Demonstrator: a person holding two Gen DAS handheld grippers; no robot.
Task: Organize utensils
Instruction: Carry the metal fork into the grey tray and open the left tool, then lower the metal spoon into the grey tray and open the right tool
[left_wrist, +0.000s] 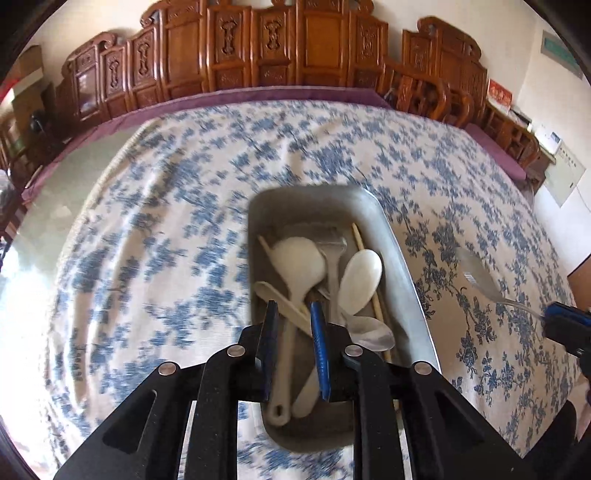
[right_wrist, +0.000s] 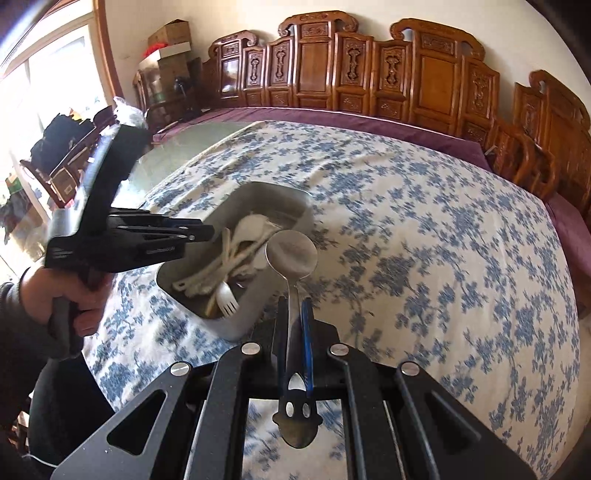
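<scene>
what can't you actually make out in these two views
- Left wrist view: whether the left hand-held gripper touches a white ladle in the metal tray; the pads stand apart, and contact is unclear.
- Left wrist view: the tray's near end, hidden behind the gripper body.
- Right wrist view: the tray's contents, blurred and partly behind the metal spoon gripped by the right hand-held gripper.

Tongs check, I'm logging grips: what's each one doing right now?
Left tongs: slightly open, empty, above the metal tray.
Right tongs: closed on a metal spoon.
</scene>
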